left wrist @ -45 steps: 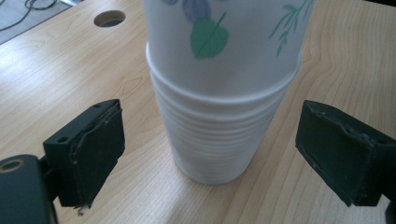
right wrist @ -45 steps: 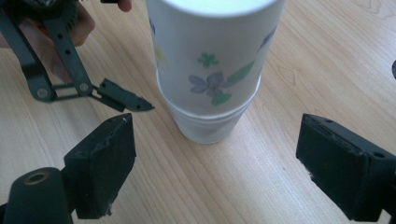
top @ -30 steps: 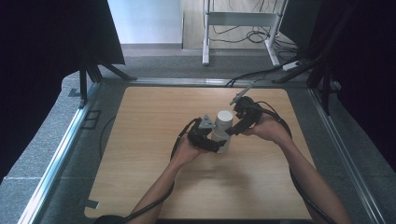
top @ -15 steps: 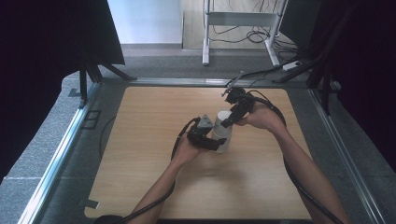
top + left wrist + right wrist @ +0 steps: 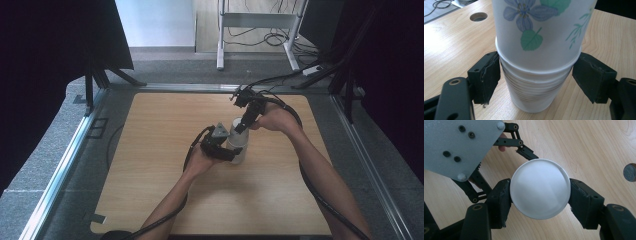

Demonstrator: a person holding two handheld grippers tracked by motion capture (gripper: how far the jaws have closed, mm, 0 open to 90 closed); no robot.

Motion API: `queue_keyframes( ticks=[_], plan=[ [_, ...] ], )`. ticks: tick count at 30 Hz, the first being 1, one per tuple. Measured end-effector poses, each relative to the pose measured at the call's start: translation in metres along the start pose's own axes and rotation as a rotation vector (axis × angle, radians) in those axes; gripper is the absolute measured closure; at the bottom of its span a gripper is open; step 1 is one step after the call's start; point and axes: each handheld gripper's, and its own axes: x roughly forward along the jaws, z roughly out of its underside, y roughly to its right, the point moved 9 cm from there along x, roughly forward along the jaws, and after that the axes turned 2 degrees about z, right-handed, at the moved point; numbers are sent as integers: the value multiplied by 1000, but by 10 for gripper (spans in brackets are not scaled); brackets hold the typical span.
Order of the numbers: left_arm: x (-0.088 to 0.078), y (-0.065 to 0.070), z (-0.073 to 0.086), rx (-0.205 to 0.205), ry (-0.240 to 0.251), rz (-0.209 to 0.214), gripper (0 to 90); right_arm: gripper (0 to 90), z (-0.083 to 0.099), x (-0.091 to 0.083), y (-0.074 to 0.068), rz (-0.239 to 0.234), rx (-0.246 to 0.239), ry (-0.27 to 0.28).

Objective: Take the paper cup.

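A stack of upturned white paper cups [image 5: 238, 145] stands at the middle of the wooden table [image 5: 150, 150]. The top cup [image 5: 541, 30] bears blue flowers and green leaves. My left gripper [image 5: 238, 155] comes in level from the left. Its jaws have just been closing and its pads [image 5: 490, 75] now press on the stacked rims [image 5: 534, 92]. My right gripper [image 5: 241, 125] points down from above, shut on the top cup's round white base [image 5: 540, 192]. The left gripper's grey plate [image 5: 456, 147] shows beside that base.
A round hole [image 5: 478, 16] is cut in the tabletop beyond the stack, and a grey disc [image 5: 630, 172] lies at the right gripper view's edge. Metal rails [image 5: 65, 165] frame the table. Cables [image 5: 320, 195] trail from both grippers. Dark curtains hang at both sides.
The right gripper moved from beside the stack's right up over its top and closed on the top cup's base. The left gripper stayed at the stack and narrowed its jaws.
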Motion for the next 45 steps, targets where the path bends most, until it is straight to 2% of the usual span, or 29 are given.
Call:
queue_keyframes(
  ticks=[7,13,18,28,36,39,41,45],
  plan=[
    [-1,0,0,7,-5,-2,228,371,-6,-14,1,12,1,6],
    [-2,0,1,32,-10,-11,227,371,-7,-23,2,17,1,34],
    [-2,0,0,37,-14,-17,223,371,-8,-30,3,20,0,54],
    [-3,0,-1,45,-19,-27,207,372,-9,-57,3,51,-8,85],
    [-8,-2,-4,-16,-5,-3,165,372,-10,-76,-1,70,-19,98],
    [-10,-2,-5,-9,-5,-10,145,371,-10,-80,-3,70,-22,101],
    [-14,-2,-6,11,-8,-15,136,371,-9,-85,-6,67,-32,106],
    [-19,1,-7,19,-14,-4,131,371,-6,-89,-10,67,-41,108]
  ],
)
